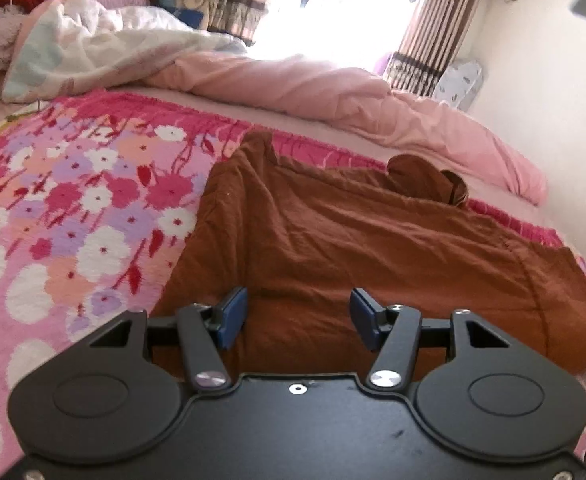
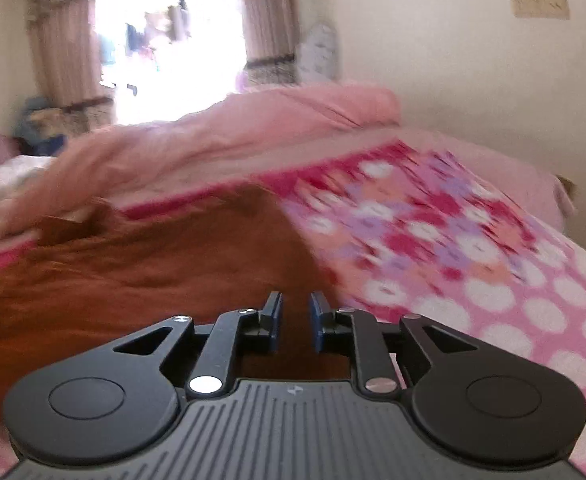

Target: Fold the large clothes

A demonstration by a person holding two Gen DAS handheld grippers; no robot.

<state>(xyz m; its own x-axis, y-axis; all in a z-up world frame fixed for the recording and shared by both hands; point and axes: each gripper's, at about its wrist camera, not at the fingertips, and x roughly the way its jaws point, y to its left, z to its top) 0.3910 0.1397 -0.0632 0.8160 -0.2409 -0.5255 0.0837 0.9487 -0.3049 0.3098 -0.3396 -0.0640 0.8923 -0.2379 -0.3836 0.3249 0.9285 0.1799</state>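
Rust-brown and rumpled, a large garment [image 1: 373, 240] lies on a floral pink bedspread [image 1: 73, 200], a pale pink quilt [image 1: 333, 96] heaped behind it. The left gripper [image 1: 299, 318] hangs over its near edge, jaws apart and empty. The right gripper [image 2: 295, 320] shows a narrow gap, gripping nothing.

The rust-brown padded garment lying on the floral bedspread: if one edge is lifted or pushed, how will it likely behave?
The rust-brown padded garment is creased and slumped, so it will probably drape limply rather than hold shape. Its puffy, rounded folded edge suggests padding: bulky, likely light for its size. Pushed across the textured pink floral bedspread, it would probably bunch up rather than slide.
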